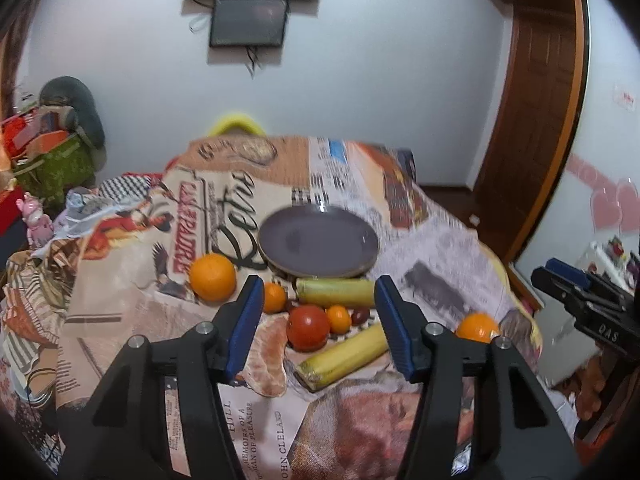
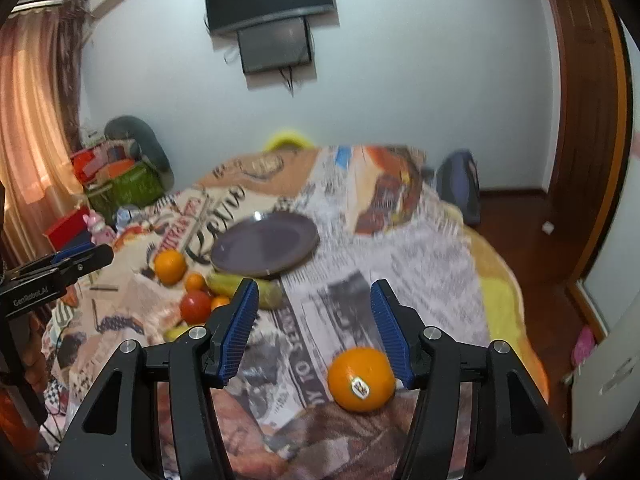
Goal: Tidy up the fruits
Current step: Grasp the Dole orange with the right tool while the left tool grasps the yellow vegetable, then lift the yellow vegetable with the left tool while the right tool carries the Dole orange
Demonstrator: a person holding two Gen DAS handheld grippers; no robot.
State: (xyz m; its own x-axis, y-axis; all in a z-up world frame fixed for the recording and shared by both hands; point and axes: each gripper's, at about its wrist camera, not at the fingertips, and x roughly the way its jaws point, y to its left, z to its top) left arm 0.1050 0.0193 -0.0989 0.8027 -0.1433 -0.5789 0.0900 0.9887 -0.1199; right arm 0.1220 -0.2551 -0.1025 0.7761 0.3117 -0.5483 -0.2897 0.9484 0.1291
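Note:
An empty purple plate (image 1: 318, 240) (image 2: 266, 244) lies on a table under a newspaper-print cloth (image 1: 440, 248). In front of it is a cluster: a large orange (image 1: 213, 277), two small oranges (image 1: 274, 297) (image 1: 338, 319), a red tomato (image 1: 308, 327), two bananas (image 1: 336, 292) (image 1: 344, 356), a peeled citrus piece (image 1: 268, 352) and a small dark fruit (image 1: 360, 315). My left gripper (image 1: 318, 284) hovers open over this cluster, gripping nothing. A stickered orange (image 2: 360, 378) sits apart at the right, just by the right finger of my open right gripper (image 2: 314, 286).
A yellow chair back (image 1: 236, 124) rises behind the table. Left of it stand a green basket (image 1: 56, 168) of clutter and small toys (image 1: 38, 220). There is a backpack (image 2: 460, 188) on the floor at the far right, near a wooden door (image 1: 532, 92).

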